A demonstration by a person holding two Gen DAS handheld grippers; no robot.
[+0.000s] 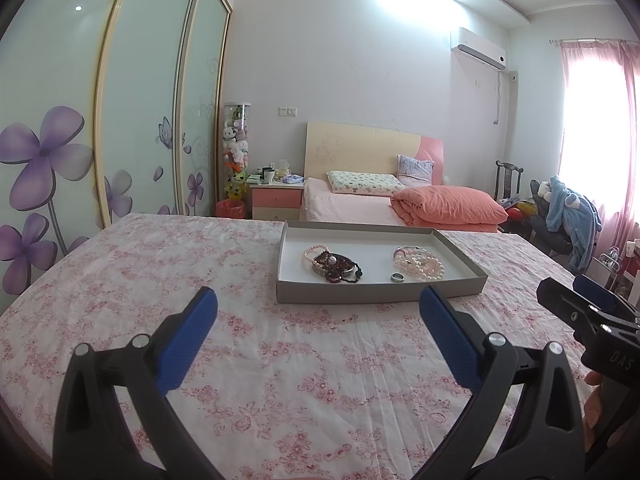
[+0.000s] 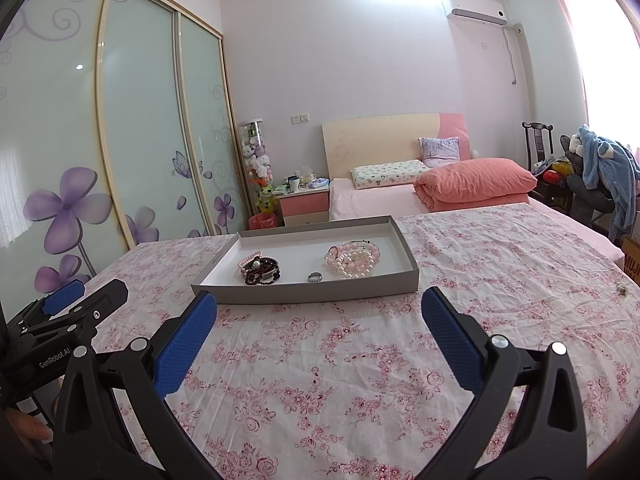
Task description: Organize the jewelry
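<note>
On the floral cloth [image 1: 280, 360], toward 12 o'clock from both grippers, lies a shallow grey tray [image 1: 380, 292] that holds all the jewelry seen on or beside it. Dark bead bracelets [image 1: 338, 266] are heaped with a pink strand at the tray's 9 o'clock end; a pile of pink and white pearl bracelets [image 1: 420, 266] sits at its 3 o'clock end; a silver ring [image 1: 397, 277] lies flat between the heaps, just beside the pearls and near the front wall. A small object [image 2: 622, 290] rests on the cloth far toward 3 o'clock in the right wrist view; it is too small to identify.

The left gripper [image 1: 318, 304] and right gripper [image 2: 320, 304] each hover above the cloth, short of the tray, jaws spread wide and holding nothing.

Every piece is in the tray, yet two heaps are tangled; the scene fits either pieces gathered but unsorted, or a finished grouping by colour. Should a strand need lifting, it is judged best gripped at a single loop on the heap's outer edge and drawn slowly, since beads may snag their neighbours. The ring is low and flat, so a pinch across its band seems safest.

The tray's long axis runs 9 to 3 o'clock across both views, turned slightly in the right wrist view so that its 3 o'clock end recedes. The ring's opening faces up.
</note>
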